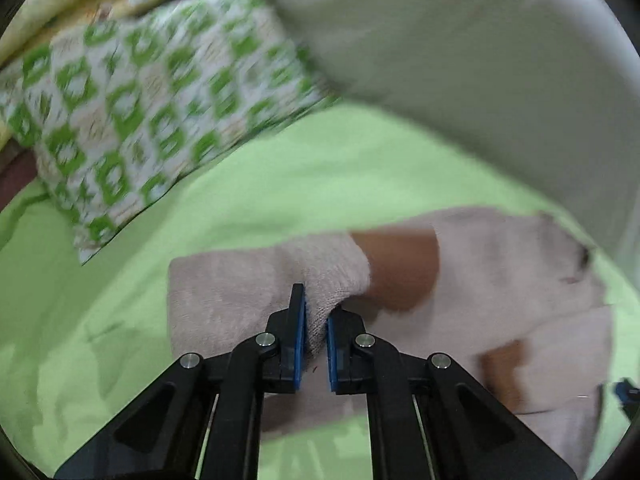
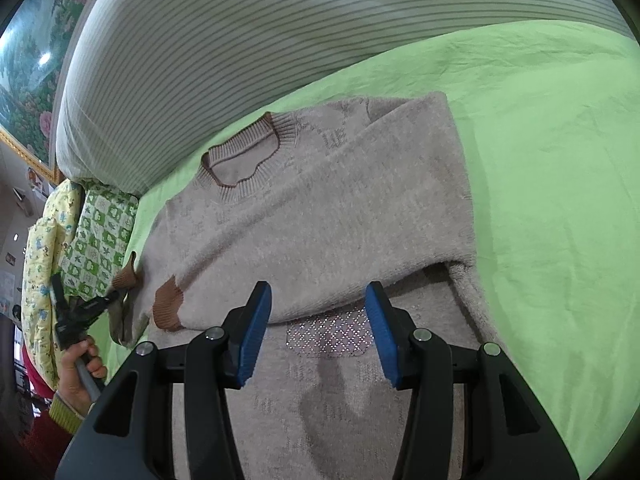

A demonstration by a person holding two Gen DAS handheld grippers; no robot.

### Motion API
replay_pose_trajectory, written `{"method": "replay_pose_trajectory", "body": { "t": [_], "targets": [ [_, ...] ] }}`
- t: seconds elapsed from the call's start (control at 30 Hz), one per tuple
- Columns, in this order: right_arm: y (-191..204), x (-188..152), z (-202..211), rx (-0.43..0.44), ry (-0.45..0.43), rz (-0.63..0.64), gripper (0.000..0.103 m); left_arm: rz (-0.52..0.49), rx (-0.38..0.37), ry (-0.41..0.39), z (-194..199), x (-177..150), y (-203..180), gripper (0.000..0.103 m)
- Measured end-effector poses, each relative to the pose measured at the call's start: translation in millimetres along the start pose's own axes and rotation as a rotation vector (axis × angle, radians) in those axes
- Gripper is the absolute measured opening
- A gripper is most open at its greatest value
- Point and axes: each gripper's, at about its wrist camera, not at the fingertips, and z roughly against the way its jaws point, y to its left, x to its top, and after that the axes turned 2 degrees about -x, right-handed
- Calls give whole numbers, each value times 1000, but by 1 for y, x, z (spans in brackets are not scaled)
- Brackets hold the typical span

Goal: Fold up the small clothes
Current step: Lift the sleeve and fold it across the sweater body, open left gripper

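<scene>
The left gripper (image 1: 316, 320) pinches the sweater's (image 2: 320, 208) left sleeve (image 1: 320, 272) tight. The right gripper (image 2: 318, 300) hangs wide apart over the sweater, holding nothing. The sweater lies flat on the green sheet (image 2: 540, 120), near a striped pillow (image 2: 240, 40).

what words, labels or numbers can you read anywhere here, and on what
None can be read.
sweater: faint knitted marks near the collar, letter-like, too indistinct to read.
sweater patch: dotted diamond pattern, no text.
green-and-white quilt: printed shapes only, blurred.
wall papers: too small to read.
</scene>
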Motion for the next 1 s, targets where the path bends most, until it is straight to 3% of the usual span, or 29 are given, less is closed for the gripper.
{"method": "replay_pose_trajectory", "body": {
  "t": [0.1, 0.23, 0.33, 0.4, 0.47, 0.53, 0.67, 0.87, 1.0],
  "targets": [
    [-2, -1, -1, 9, -4, -22, 50, -31, -117, -41, 29, 10, -41, 7],
    [1, -3, 2, 44, -13, -40, 50, -72, -343, -49, 55, 15, -118, 7],
    [4, -2, 7, 50, -28, -44, 50, -105, -516, -22, 64, 7, -197, 8],
    [2, -1, 10, 49, -35, -56, 50, -157, -565, 29, 59, -3, -238, 10],
    [-2, 1, 12, 33, -40, -66, 50, -232, -548, 97, 41, -25, -283, 27],
    [-9, 2, 11, 13, -29, -82, 53, -281, -546, 153, 24, -43, -304, 37],
    [-24, 3, 8, -7, -20, -112, 60, -317, -487, 188, 17, -67, -301, 49],
    [-37, 10, -3, -4, -22, -137, 60, -324, -238, 125, 24, -80, -210, 69],
    [-28, 24, -17, 14, -23, -110, 60, -263, -24, 150, 2, -80, -129, 69]
  ]
}}
